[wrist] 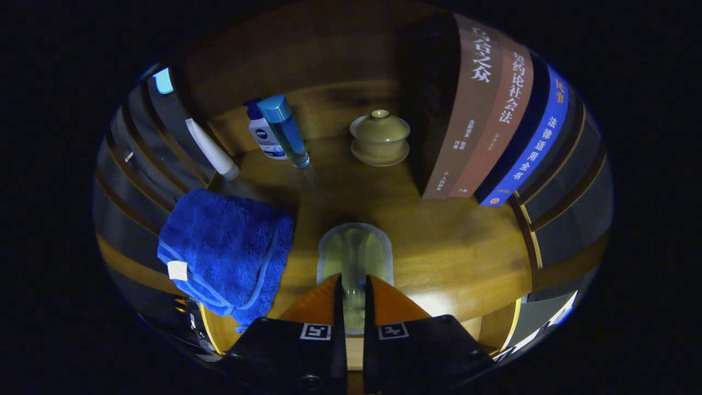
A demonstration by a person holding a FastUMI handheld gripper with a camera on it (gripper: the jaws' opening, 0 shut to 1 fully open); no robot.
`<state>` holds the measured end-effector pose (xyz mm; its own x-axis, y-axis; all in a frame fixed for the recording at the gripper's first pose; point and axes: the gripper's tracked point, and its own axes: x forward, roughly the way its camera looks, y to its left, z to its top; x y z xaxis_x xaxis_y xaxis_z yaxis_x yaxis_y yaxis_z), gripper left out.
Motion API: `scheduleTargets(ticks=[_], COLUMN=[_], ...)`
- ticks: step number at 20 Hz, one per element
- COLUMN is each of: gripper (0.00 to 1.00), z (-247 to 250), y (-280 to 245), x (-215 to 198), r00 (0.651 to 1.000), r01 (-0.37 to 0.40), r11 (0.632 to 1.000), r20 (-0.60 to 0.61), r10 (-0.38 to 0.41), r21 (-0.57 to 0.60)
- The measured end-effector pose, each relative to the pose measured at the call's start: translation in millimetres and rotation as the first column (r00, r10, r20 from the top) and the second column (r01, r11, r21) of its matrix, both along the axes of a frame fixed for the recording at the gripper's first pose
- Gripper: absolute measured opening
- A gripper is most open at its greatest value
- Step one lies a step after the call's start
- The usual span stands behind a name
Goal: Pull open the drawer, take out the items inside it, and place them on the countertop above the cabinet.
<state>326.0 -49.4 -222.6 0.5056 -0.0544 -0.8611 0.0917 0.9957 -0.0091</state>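
Observation:
My gripper (354,281) is shut on a pale green translucent item (355,253) with a grey rim. It looks like a small cup or dish, and I cannot tell which. Both fingers press on its near part, and the rest sticks out just ahead of the fingertips. It hangs low over, or rests on, the wooden countertop (449,258). A folded blue towel (227,249) lies on the countertop to the left of the fingers.
Beyond the fingers stand a white tube (211,149), a white bottle (264,137) and a clear blue bottle (286,130). An olive lidded tea bowl (380,137) sits in the middle. Upright books (493,120) stand at the right. Bare wood lies right of the fingers.

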Motion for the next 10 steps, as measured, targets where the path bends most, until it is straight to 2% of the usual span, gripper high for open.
scheduleTargets(ticks=[5,6,10], gripper=[0.21,0.25,0.75], z=[-3,-2,16], y=[5,7,15], x=[0,0,5], r00=[1.0,1.0,0.995], r01=[-0.019,-0.013,-0.012], r11=[1.0,1.0,1.0], r20=[-0.013,-0.006,0.098], r10=[0.018,0.013,0.009], r21=[-0.024,-0.013,0.025])
